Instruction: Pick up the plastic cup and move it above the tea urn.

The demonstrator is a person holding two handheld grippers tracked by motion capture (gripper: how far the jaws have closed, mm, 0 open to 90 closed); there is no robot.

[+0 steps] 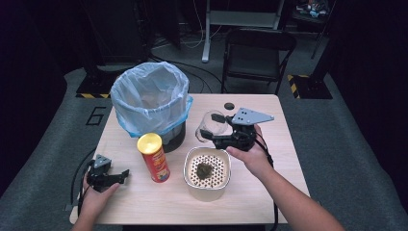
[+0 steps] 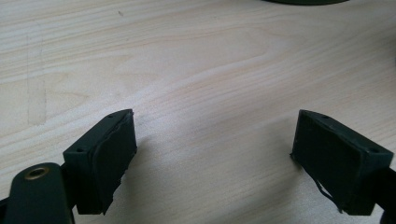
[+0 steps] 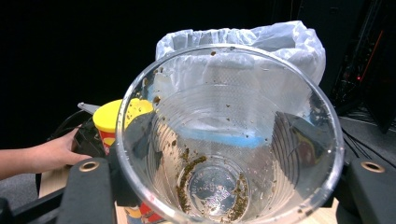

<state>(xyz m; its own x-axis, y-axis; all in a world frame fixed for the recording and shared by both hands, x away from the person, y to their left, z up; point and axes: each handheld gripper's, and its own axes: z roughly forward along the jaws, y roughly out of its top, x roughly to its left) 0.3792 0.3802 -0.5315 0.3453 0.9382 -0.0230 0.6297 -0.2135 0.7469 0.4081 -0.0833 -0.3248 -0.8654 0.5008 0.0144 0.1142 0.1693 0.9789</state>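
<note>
My right gripper (image 1: 211,131) is shut on a clear plastic cup (image 1: 210,124), held tilted above the table just beyond a white strainer bowl (image 1: 207,168). A clump of dark wet residue (image 1: 204,170) lies in the strainer. In the right gripper view the cup (image 3: 224,135) faces me with brown specks stuck to its wall and bottom. My left gripper (image 1: 120,175) rests low at the front left of the table, open, its fingers (image 2: 105,158) wide apart over bare wood with nothing between them.
A bin lined with a pale blue bag (image 1: 150,98) stands at the back left. A red and yellow chip can (image 1: 153,157) stands upright between my left gripper and the strainer. A small black lid (image 1: 229,105) lies near the far edge. A folding chair (image 1: 257,55) stands behind the table.
</note>
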